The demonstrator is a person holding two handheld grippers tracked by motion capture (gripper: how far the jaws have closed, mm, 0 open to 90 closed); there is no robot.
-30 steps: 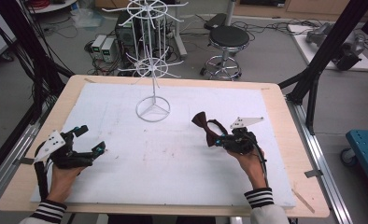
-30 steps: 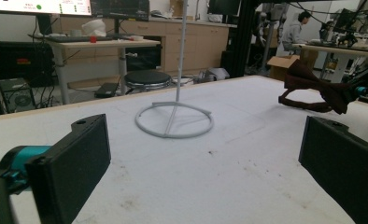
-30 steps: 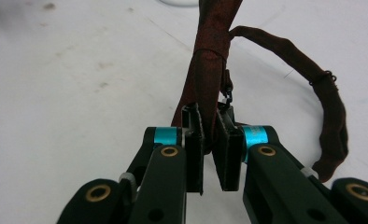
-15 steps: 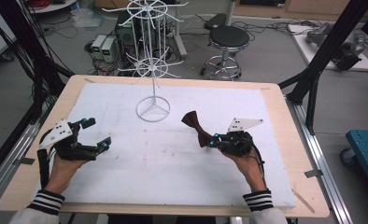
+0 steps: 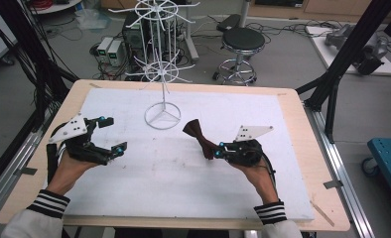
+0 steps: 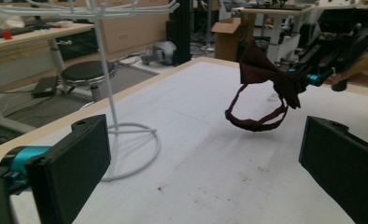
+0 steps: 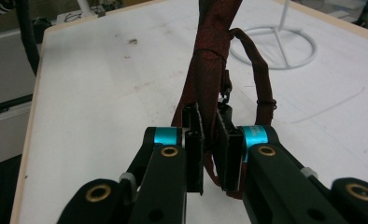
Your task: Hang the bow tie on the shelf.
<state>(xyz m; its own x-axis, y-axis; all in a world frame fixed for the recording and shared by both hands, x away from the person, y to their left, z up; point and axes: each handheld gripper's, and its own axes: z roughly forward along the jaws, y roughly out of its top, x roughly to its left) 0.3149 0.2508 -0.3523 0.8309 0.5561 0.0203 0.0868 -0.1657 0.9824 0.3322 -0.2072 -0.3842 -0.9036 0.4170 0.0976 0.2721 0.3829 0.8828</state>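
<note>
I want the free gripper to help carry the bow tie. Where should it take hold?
Grip the strap loop hanging under the bow tie, coming from the stand's side. It dangles free above the table, while the right gripper already clamps the knot; the left gripper is open.

Your right gripper [image 5: 214, 150] pinches dark red bow tie [image 5: 196, 133] above white mat [image 5: 183, 173]. Your left gripper [image 5: 112, 134] jaws spread, nothing between. White wire rack [image 5: 162, 74] stands beyond, near mat's far edge.
</note>
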